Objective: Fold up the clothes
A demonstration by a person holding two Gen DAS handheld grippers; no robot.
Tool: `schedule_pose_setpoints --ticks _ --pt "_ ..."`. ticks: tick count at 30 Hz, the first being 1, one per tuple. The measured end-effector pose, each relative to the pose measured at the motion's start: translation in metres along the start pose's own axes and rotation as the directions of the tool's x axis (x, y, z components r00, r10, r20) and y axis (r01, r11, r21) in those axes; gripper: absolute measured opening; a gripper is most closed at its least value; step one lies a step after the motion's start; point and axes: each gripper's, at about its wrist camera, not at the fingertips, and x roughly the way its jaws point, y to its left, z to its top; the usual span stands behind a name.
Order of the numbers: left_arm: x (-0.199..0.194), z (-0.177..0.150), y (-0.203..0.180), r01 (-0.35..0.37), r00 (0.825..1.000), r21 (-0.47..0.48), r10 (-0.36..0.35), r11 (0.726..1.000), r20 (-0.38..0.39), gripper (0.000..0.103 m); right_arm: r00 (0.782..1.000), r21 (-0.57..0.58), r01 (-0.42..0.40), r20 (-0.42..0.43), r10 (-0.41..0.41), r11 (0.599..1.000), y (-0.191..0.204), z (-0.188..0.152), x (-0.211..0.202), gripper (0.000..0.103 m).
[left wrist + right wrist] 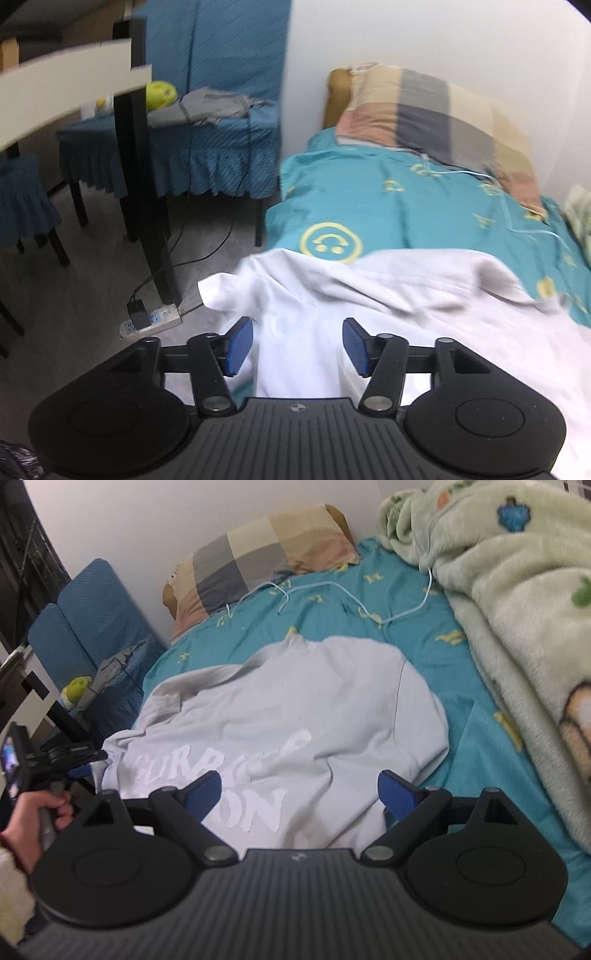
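Both grippers' blue-padded fingers (240, 345) gape, empty, over the rumpled pale cotton shirt (295, 716).

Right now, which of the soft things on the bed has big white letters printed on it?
The pale grey shirt, spread flat on the teal sheet nearest the grippers. The checked pillow shows only coloured squares, and the fluffy green blanket shows small cartoon pictures.

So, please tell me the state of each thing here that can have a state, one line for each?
Left gripper: open, shirt cloth between its jaws, not pinched.
Right gripper: open above the shirt.
White shirt: on the bed, partly folded, printed side up, rumpled.
Checked pillow: lying at the head of the bed.
Green blanket: bunched up beside the shirt.
Light blue cable: loose on the sheet.
Power strip: on the floor, black plug in it.
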Motion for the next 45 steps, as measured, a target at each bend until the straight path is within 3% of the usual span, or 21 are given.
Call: schedule_pose_setpoints --ticks 10,15,19,27,31,37,39,41,44,45 --pt "-0.137 -0.076 -0.046 0.170 0.984 0.103 -0.175 0.980 0.040 0.071 1.000 -0.061 -0.009 0.025 0.011 0.998 0.001 0.000 -0.019 0.093" --pt "-0.184 -0.120 -0.076 0.245 0.967 0.079 -0.250 0.966 0.053 0.079 0.999 -0.072 0.005 0.037 -0.003 0.997 -0.004 0.003 -0.022 0.093" --pt "-0.204 -0.149 -0.090 0.291 0.953 0.083 -0.296 0.953 0.065 0.083 0.999 -0.032 0.029 0.038 -0.028 0.999 -0.018 0.015 -0.017 0.093" --pt "-0.187 -0.168 -0.073 0.290 0.956 0.020 -0.290 0.957 0.034 0.083 0.996 0.098 0.089 0.019 -0.091 0.991 -0.055 0.038 0.028 0.092" --pt "-0.167 -0.169 -0.065 0.274 0.962 -0.040 -0.275 0.961 -0.001 0.083 0.983 0.092 0.176 0.039 -0.180 0.980 -0.059 0.039 0.057 0.077" --pt "-0.159 -0.168 -0.061 0.252 0.966 -0.077 -0.255 0.965 -0.032 0.083 0.976 0.158 0.214 0.008 -0.218 0.964 -0.077 0.024 0.084 0.073" --pt "-0.158 -0.168 -0.059 0.251 0.966 -0.092 -0.256 0.964 -0.037 0.083 0.981 0.190 0.194 -0.006 -0.196 0.963 -0.080 0.019 0.088 0.061" --pt "-0.158 -0.167 -0.058 0.249 0.967 -0.100 -0.254 0.963 -0.032 0.083 0.983 0.175 0.184 -0.011 -0.185 0.967 -0.075 0.015 0.092 0.041" --pt "-0.160 -0.166 -0.055 0.251 0.966 -0.122 -0.256 0.960 -0.024 0.083 0.985 0.146 0.170 -0.008 -0.170 0.975 -0.068 0.014 0.093 0.020" --pt "-0.161 -0.166 -0.054 0.252 0.966 -0.129 -0.256 0.959 -0.020 0.083 0.985 0.139 0.169 0.005 -0.171 0.976 -0.065 0.016 0.091 0.018"
